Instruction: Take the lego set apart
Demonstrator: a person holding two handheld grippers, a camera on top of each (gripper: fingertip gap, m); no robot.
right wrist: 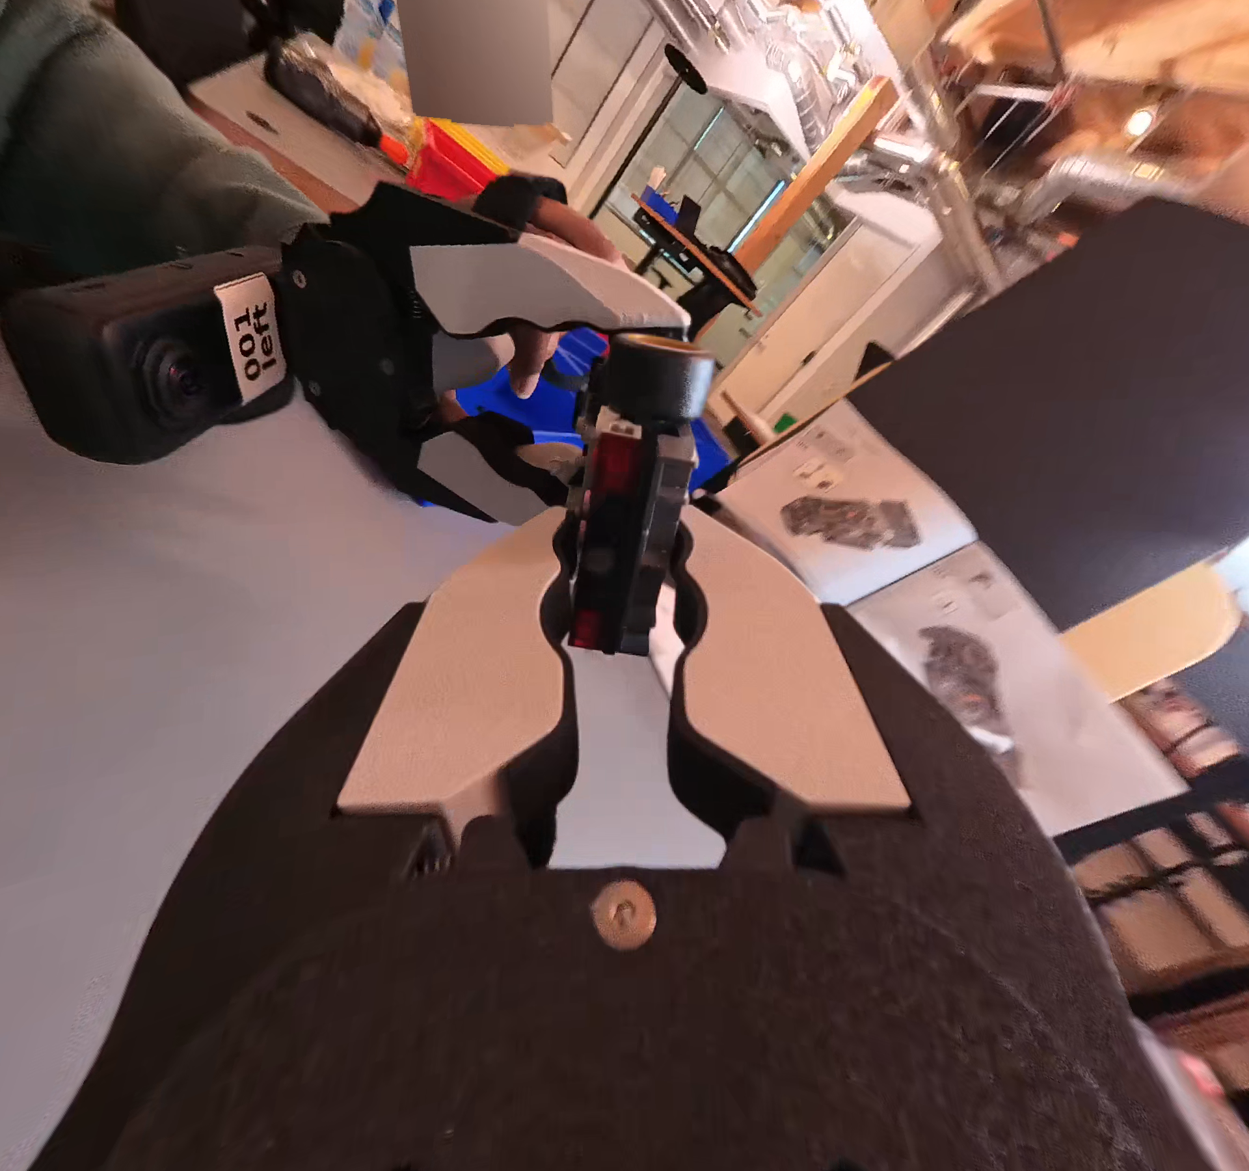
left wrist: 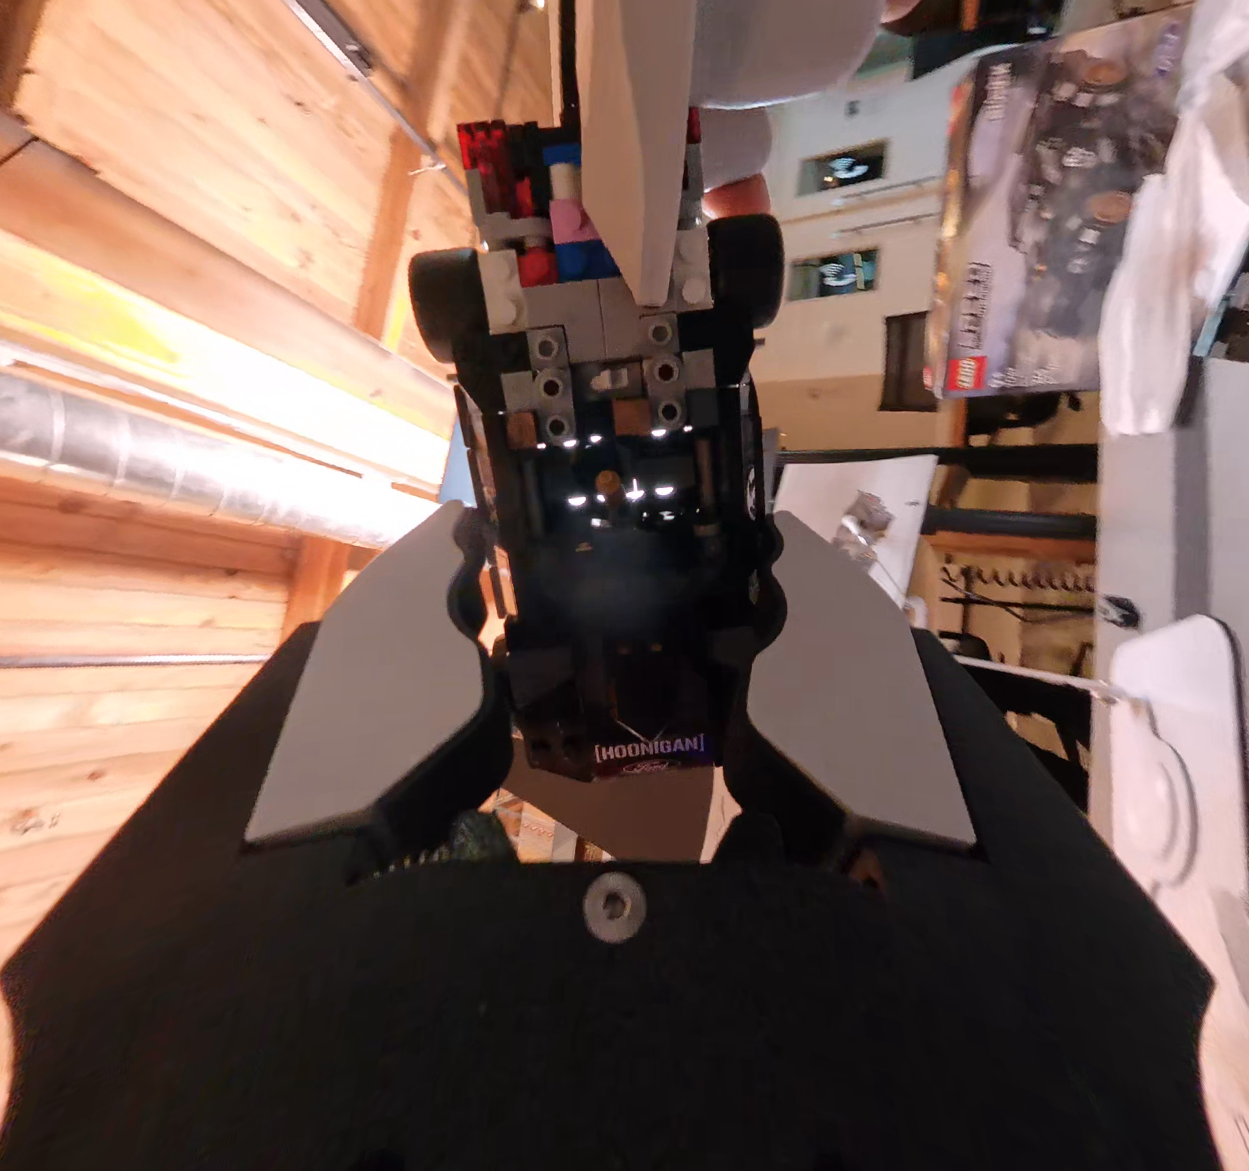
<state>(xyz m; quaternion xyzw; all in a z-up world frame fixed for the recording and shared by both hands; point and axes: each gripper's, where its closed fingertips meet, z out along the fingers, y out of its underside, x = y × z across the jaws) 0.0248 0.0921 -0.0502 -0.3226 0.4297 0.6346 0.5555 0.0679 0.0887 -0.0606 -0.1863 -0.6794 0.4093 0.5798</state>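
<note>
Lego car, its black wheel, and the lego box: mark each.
lego car [left wrist: 608, 395], left wrist view, grey studded chassis.
black wheel [right wrist: 659, 381], right wrist view, tyre side.
lego box [left wrist: 1041, 226], left wrist view, front face.

Lego car [left wrist: 611, 435]: hard plastic, mostly glossy black with sharp highlights; studded grey, red, blue and pink bricks smooth. Translucent red pieces [right wrist: 611, 469] at tail end. Tyres [left wrist: 747, 273] matt black, rubbery.

Left gripper [left wrist: 618, 588]: matt black body, faintly grainy like printed plastic; fingers [left wrist: 388, 665] matt pale grey, smooth. Bare metal screw [left wrist: 614, 907] dull silver.

Right gripper [right wrist: 622, 588]: same matt black grainy body, pale grey matt fingers [right wrist: 473, 679].

Ceiling boards [left wrist: 169, 125]: unfinished knotty wood. Duct [left wrist: 169, 456]: shiny sheet metal. Lego box [left wrist: 1041, 219]: printed card, slight sheen. Table [right wrist: 169, 598]: smooth matt white. Sleeve [right wrist: 101, 158]: soft green cloth.
</note>
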